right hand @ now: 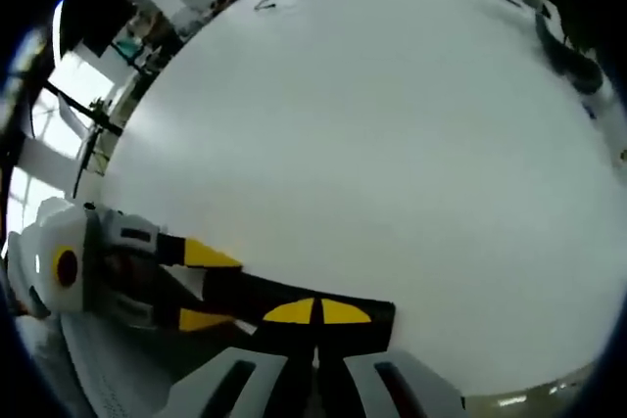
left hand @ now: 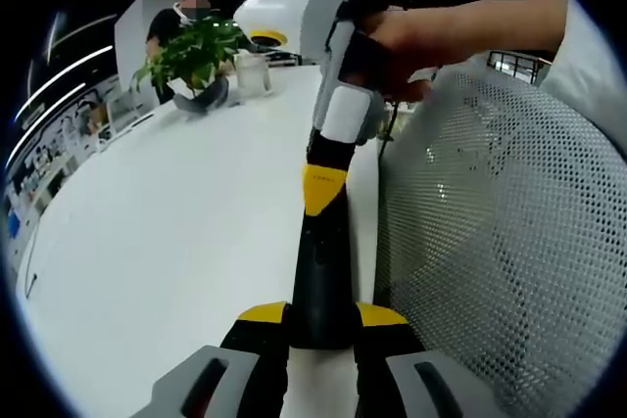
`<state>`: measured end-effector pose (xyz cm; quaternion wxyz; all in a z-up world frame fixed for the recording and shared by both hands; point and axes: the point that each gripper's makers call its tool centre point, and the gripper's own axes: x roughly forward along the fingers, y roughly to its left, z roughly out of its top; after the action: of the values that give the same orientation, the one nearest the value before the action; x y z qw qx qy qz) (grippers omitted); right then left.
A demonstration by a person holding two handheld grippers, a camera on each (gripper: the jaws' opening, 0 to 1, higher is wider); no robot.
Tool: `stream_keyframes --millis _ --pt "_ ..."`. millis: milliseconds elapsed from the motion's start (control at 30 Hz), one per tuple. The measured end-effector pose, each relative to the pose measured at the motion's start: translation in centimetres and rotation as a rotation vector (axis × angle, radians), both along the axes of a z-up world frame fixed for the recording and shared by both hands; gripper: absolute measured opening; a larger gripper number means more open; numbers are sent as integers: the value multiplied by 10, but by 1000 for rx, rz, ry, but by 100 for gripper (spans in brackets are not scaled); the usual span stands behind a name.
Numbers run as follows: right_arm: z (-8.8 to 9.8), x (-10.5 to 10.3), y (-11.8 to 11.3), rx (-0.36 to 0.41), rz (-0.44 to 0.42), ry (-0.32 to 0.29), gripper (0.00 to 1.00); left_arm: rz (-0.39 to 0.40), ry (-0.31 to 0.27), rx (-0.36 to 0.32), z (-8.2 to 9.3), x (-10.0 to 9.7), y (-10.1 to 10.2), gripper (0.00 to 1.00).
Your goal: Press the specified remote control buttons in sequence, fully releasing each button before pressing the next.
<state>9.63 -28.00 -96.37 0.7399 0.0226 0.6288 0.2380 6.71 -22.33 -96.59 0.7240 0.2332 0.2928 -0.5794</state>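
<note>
A long black remote control lies lengthwise over the white table, its near end clamped between the yellow tips of my left gripper. My right gripper comes down from above, held by a hand, with its yellow tips closed together and touching the remote's upper face partway along. In the right gripper view the same closed tips rest on the remote. There my left gripper grips the remote from the left. The buttons are hidden.
A potted green plant and a clear glass stand at the far end of the table. A white mesh chair back rises close on the right. A person stands far behind the plant. The table spreads wide ahead.
</note>
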Motion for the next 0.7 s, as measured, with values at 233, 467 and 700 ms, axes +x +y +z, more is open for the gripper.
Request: stream_keyframes --millis 233,467,700 --pt "-1 0 0 -50 0 121 0 1 1 -4 0 1 0 24" --pt "-2 -1 0 -114 20 154 0 1 -1 -3 0 1 -1 24" --pt "-1 1 -3 -88 -29 161 0 1 -1 0 0 2 -1 24"
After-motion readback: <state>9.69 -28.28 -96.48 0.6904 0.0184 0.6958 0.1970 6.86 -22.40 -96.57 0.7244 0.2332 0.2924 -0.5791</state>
